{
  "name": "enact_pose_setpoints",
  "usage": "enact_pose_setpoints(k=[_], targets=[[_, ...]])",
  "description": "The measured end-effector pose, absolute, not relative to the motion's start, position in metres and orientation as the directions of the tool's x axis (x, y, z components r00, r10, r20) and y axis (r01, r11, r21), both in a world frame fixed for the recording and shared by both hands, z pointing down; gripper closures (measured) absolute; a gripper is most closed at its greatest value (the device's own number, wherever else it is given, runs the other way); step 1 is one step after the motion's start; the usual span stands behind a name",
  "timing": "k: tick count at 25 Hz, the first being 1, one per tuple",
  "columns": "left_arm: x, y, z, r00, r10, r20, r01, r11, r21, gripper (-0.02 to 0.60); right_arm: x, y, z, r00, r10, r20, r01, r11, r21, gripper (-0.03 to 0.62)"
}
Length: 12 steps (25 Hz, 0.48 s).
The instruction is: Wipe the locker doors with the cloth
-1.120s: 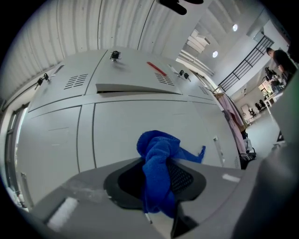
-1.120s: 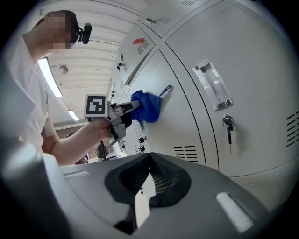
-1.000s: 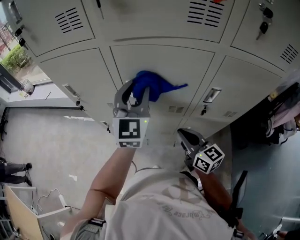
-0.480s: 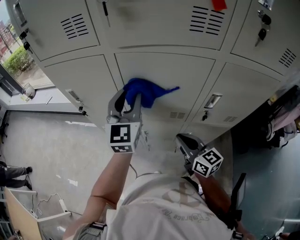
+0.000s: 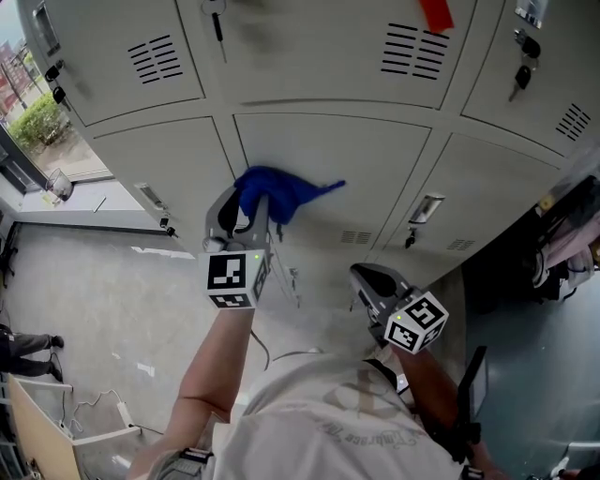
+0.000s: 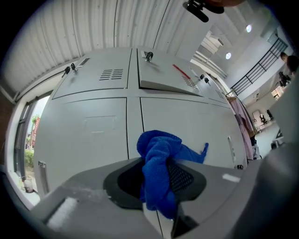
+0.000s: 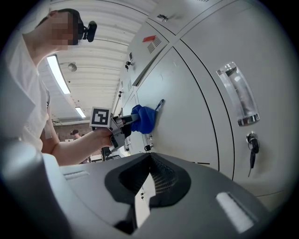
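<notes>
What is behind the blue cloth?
A grey locker door. The left gripper holds the cloth against it. The patch under the cloth is covered, so I cannot see it.

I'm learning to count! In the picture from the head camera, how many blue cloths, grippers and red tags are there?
blue cloth: 1
grippers: 2 (left gripper, right gripper)
red tag: 1
Total: 4
</notes>
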<state>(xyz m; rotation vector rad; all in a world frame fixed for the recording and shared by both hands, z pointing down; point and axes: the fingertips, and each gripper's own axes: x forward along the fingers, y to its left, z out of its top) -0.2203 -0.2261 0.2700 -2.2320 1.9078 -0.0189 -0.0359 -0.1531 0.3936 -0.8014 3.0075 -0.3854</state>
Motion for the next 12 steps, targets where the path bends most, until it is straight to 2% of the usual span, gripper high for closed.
enact_pose_setpoints(k=[7, 12], targets=[[-0.224, -0.226, 0.227, 0.147, -0.964, -0.223, -0.976, -0.104, -0.193, 0.443, -0.046, -0.154, 0.373, -0.882, -0.471, 0.029, -0.467, 0.862, -0.196, 0.586], [-0.215, -0.229, 0.223, 0.147, -0.963, -0.226, -0.975, -0.102, -0.199, 0.445, -0.042, -0.156, 0.377, -0.877, -0.479, 0.032, -0.477, 0.859, -0.185, 0.586]])
